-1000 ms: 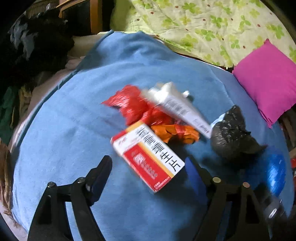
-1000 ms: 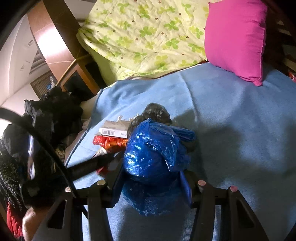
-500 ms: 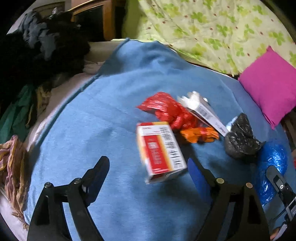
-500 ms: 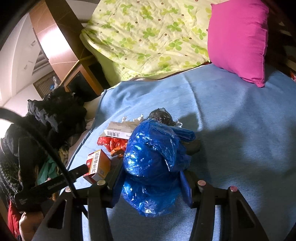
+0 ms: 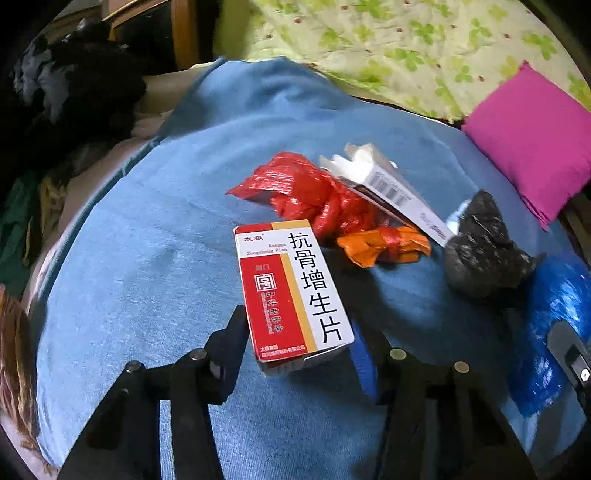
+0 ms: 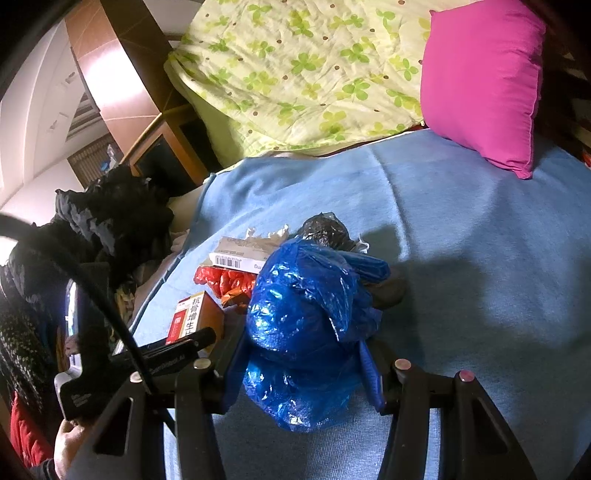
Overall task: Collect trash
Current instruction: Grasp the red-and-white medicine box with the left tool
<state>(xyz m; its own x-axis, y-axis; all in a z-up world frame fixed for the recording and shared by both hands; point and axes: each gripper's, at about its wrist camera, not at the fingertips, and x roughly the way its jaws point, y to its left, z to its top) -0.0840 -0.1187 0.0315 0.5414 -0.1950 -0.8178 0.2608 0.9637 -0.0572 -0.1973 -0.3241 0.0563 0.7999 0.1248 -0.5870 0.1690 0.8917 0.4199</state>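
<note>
My left gripper (image 5: pixel 299 343) is shut on a red and white medicine box (image 5: pixel 291 291), gripped at its near end just above the blue blanket (image 5: pixel 147 277). Beyond it lie a red foil wrapper (image 5: pixel 310 192), an orange wrapper (image 5: pixel 384 245), a white barcode carton (image 5: pixel 391 188) and a black crumpled bag (image 5: pixel 480 251). My right gripper (image 6: pixel 301 365) is shut on a blue plastic bag (image 6: pixel 306 321). In the right wrist view the medicine box (image 6: pixel 192 317), the carton (image 6: pixel 240 254) and the black bag (image 6: pixel 325 229) show behind the blue bag.
A magenta pillow (image 6: pixel 484 81) and a green clover quilt (image 6: pixel 306 70) lie at the far side of the bed. Dark clothes (image 6: pixel 110 214) are piled off the blanket's left edge beside a wooden frame (image 5: pixel 181 33).
My left gripper has moved onto the medicine box and closed on it; the box turned lengthwise between the fingers. The right gripper kept its hold on the blue bag.
</note>
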